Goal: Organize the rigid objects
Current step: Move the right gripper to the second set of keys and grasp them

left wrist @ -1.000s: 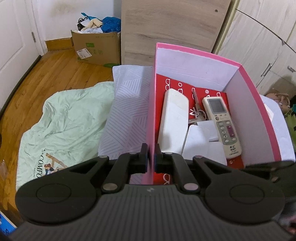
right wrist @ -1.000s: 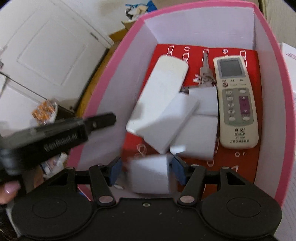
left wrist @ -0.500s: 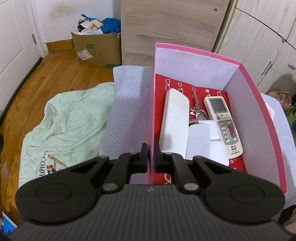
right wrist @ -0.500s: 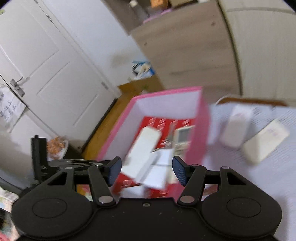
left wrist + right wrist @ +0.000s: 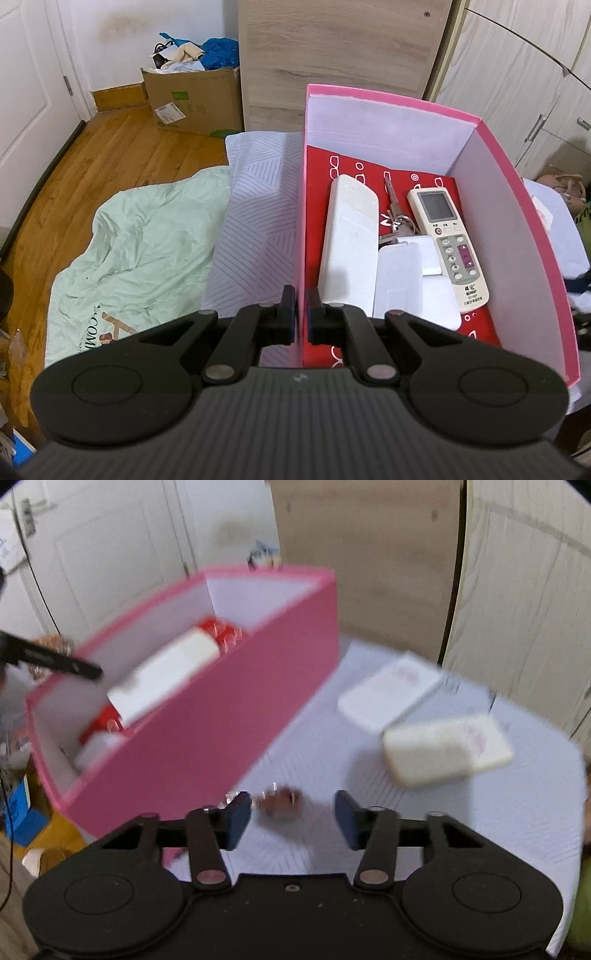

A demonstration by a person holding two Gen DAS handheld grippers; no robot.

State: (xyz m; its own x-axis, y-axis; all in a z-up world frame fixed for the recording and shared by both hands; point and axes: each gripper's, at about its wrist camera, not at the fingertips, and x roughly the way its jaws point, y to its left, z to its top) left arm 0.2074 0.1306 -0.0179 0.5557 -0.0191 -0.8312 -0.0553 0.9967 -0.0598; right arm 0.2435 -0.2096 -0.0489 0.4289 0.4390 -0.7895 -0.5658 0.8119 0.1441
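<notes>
- My right tongs (image 5: 293,818) have just been closing, yet stand half-open and empty. The small brownish blurred object (image 5: 279,805) on the pale striped desk cover (image 5: 498,812) lies just ahead, nearer the left pad.
- Two white rectangular cases (image 5: 447,751) lie farther off to the right, long axes slanting.
- My left tongs (image 5: 301,314) pinch the near wall of the pink cardboard box (image 5: 517,236).

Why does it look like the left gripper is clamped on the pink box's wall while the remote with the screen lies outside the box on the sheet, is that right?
Partly. The left gripper is clamped on the pink box's wall, but the remote with the screen lies inside the box, on its red floor, not on the sheet. The left wrist view shows it.
</notes>
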